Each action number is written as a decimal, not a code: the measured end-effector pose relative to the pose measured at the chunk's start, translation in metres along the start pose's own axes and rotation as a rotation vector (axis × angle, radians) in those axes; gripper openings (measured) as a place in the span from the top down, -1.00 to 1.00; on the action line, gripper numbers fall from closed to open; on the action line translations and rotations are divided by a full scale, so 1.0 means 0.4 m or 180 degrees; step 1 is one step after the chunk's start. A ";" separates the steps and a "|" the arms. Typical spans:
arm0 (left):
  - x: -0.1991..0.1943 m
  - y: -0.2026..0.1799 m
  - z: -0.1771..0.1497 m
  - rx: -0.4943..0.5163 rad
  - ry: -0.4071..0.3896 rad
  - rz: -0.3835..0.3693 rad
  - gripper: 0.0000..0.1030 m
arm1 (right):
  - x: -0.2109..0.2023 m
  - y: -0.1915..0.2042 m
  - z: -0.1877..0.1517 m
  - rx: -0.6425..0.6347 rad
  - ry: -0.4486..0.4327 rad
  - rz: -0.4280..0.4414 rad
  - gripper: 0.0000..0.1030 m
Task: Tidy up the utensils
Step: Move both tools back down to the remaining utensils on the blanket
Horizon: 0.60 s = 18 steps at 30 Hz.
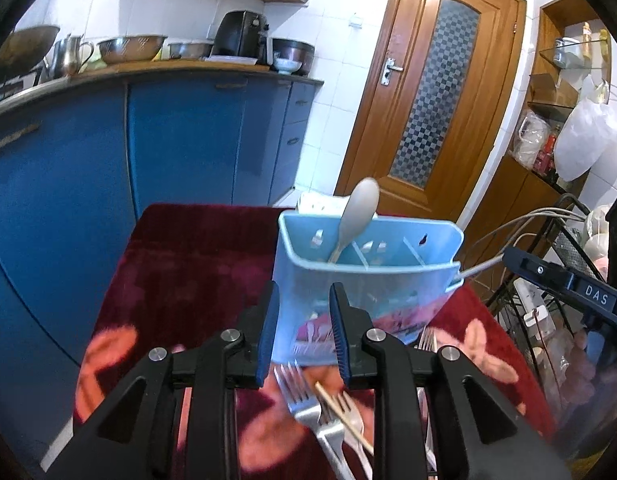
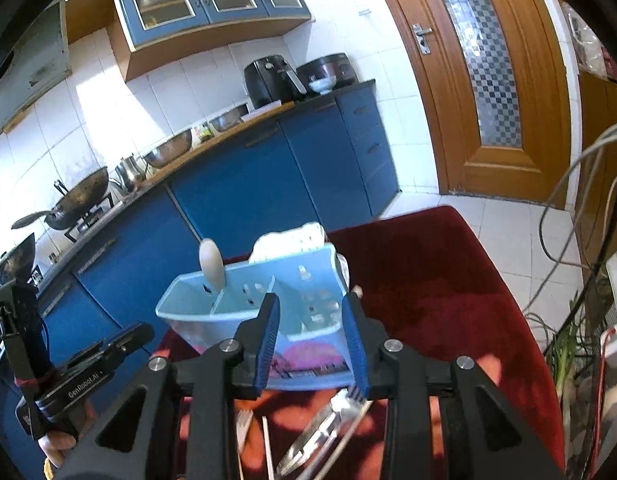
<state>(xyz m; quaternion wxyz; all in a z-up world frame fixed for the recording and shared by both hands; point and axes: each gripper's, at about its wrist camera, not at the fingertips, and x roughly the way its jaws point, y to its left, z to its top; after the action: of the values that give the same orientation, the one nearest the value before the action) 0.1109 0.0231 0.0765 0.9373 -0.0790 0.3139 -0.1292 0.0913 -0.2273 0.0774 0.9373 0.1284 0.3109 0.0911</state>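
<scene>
Covering the small table is a dark red floral cloth (image 1: 180, 264), set in a kitchen with blue cabinets (image 1: 180, 140) and a wooden door (image 1: 440, 92). A pale blue utensil caddy (image 1: 364, 280) stands just beyond both tools, a grey spoon (image 1: 358, 208) upright in its left compartment. The left gripper (image 1: 302, 332) and right gripper (image 2: 312, 340) hover open, holding nothing. Forks (image 1: 308, 400) and a chopstick (image 1: 344, 416) lie near, below the left gripper. Cloth lies bare to the left.

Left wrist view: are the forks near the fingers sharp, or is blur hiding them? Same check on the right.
Left wrist: forks soft but readable, blue caddy clearer. Right wrist: utensils smeared by motion blur, sun glare on the wall tiles, strong fisheye bending.
</scene>
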 end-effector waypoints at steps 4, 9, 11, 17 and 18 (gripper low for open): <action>0.011 0.009 -0.033 -0.0030 0.0146 0.0044 0.51 | 0.008 -0.012 -0.040 0.0018 0.0173 -0.0068 0.32; 0.045 0.021 -0.083 -0.0089 0.0388 0.0077 0.51 | 0.039 -0.034 -0.097 0.0094 0.0420 -0.0134 0.32; 0.060 0.027 -0.097 -0.0123 0.0488 0.0061 0.51 | 0.053 -0.045 -0.119 0.0135 0.0520 -0.0162 0.32; 0.111 0.049 -0.136 -0.0238 0.0784 -0.0019 0.35 | 0.084 -0.069 -0.169 0.0203 0.0772 -0.0217 0.32; 0.119 0.050 -0.142 -0.0249 0.0826 -0.0035 0.33 | 0.087 -0.071 -0.175 0.0214 0.0797 -0.0221 0.32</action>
<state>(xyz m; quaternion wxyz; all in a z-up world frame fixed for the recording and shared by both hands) 0.1170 0.0247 0.0000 0.8843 -0.0999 0.4368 -0.1311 0.0791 -0.2327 -0.0046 0.8890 0.1364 0.4325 0.0635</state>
